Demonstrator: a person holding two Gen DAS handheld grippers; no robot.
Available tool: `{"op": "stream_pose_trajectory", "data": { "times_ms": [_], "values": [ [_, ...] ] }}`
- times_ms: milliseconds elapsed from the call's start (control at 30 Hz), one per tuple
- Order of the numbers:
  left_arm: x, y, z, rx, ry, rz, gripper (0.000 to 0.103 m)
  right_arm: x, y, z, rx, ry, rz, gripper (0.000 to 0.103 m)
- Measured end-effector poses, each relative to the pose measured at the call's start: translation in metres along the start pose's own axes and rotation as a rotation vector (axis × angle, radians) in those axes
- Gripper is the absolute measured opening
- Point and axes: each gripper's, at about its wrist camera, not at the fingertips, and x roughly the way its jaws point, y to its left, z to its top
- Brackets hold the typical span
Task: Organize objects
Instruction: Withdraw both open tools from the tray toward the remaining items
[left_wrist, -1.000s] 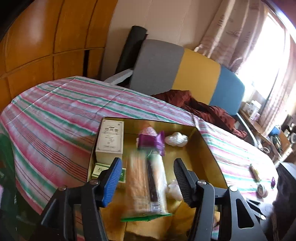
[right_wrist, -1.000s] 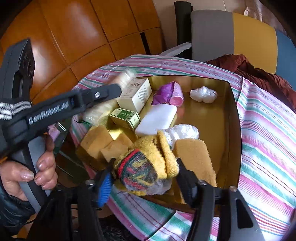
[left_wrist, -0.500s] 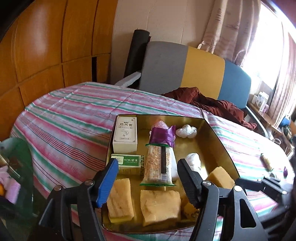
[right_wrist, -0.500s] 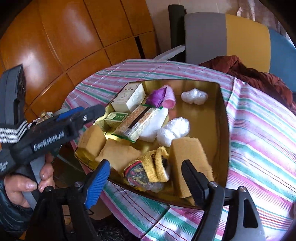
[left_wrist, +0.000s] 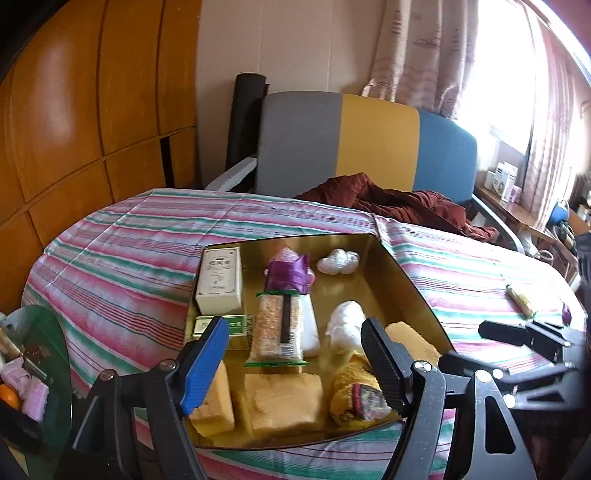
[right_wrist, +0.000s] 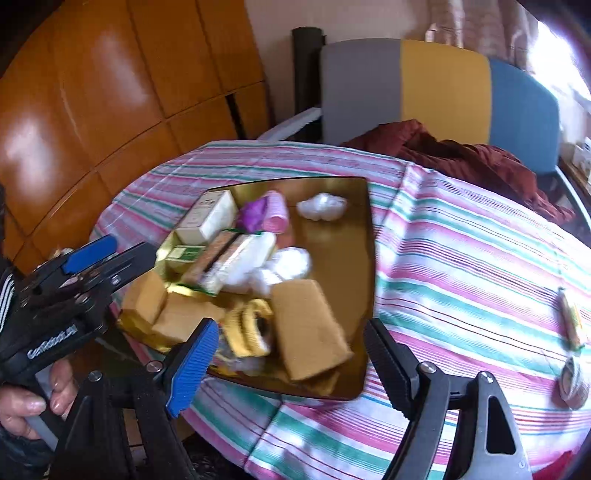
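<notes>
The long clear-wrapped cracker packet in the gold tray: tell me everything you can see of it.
The long clear-wrapped cracker packet shows speckled tan biscuits, a dark strip down its middle and green crimped ends. It lies flat, lengthwise in the gold tray, resting on a white block, its far end meeting a purple wrapper. Neither gripper touches it.

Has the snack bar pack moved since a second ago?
Yes. The snack bar pack was between the left gripper fingers; now it lies in the gold tray, beside the green box. The jaws have just been opening, empty.

Both wrist views near, downward, sharing tray (left_wrist: 413, 291)
</notes>
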Motion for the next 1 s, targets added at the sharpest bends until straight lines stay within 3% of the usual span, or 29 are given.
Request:
{"op": "stream_pose_trajectory", "data": {
  "times_ms": [433,733,1000],
  "values": [
    [-0.002,-0.048,0.006,0.109,0.0,-0.072,0.079,-0.026,-0.095,-0.01,0.2,-0.014,-0.186,0.082],
    [0.002,-0.095,0.008,0.2,0.016,-0.173,0.079,-0.065,-0.202,-0.027,0.438,-0.022,-0.349,0.082],
    [0.01,-0.139,0.01,0.267,0.054,-0.26,0.079,-0.117,-0.308,-0.056,0.74,-0.089,-0.505,0.082]
  ]
}}
